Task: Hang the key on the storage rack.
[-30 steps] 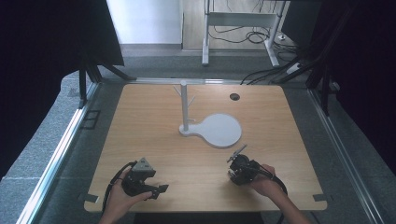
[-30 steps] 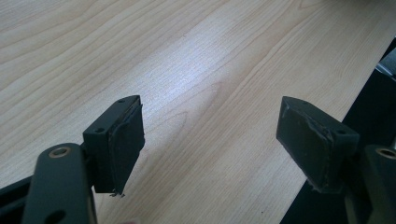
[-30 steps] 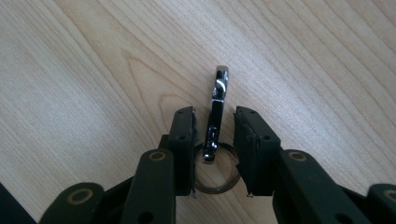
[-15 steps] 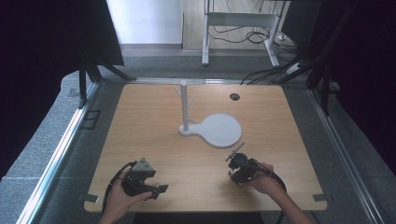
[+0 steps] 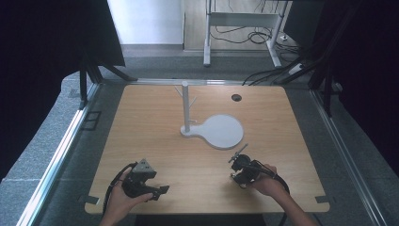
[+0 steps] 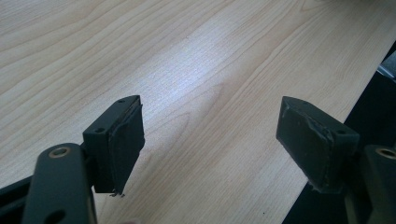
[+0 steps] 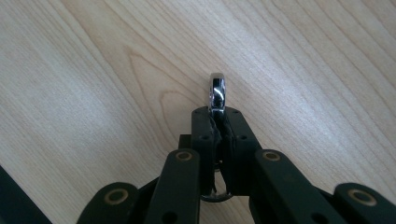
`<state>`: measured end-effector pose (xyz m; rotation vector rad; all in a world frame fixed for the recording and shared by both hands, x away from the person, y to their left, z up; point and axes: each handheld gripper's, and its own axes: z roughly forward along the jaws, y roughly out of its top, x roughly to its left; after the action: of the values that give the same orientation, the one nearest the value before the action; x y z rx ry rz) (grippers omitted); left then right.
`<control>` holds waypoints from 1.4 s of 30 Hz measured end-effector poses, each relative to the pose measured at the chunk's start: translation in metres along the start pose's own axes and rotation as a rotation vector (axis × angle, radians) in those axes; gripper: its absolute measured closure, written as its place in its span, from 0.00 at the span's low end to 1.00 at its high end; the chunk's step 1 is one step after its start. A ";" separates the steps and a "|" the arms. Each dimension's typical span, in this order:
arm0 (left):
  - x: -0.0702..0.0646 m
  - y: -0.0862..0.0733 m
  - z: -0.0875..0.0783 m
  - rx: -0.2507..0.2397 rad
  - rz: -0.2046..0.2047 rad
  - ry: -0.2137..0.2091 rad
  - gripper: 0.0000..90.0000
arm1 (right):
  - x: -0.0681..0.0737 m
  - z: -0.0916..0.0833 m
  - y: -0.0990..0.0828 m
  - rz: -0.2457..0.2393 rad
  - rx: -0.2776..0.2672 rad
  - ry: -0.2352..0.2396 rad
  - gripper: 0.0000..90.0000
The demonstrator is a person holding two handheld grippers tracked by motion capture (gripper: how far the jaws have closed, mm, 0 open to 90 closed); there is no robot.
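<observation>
- I find no text, label, brand, number or sign that I can read anywhere in these pictures.
- The wooden tabletop (image 5: 155, 122) across the middle of the frame bears only its grain, no print.

Shiny metal ring (image 7: 217, 92) pinched in your right tongs (image 7: 217, 116), standing on edge so you see it side-on. Polished chrome look, dark reflections across band. Top arc pokes out past tips, bottom arc peeks out below pads. Hangs just over pale wood surface (image 7: 93, 70), near front right part of it.
</observation>
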<state>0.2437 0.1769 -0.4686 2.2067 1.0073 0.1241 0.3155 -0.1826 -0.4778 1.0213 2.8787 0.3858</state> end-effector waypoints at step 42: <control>0.001 -0.001 0.002 0.009 -0.005 0.001 0.27 | -0.014 -0.038 0.021 0.001 -0.166 -0.019 0.94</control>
<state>0.2447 0.1769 -0.4709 2.2124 1.0165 0.1186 0.3342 -0.1834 -0.4363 0.9926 2.7729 0.6004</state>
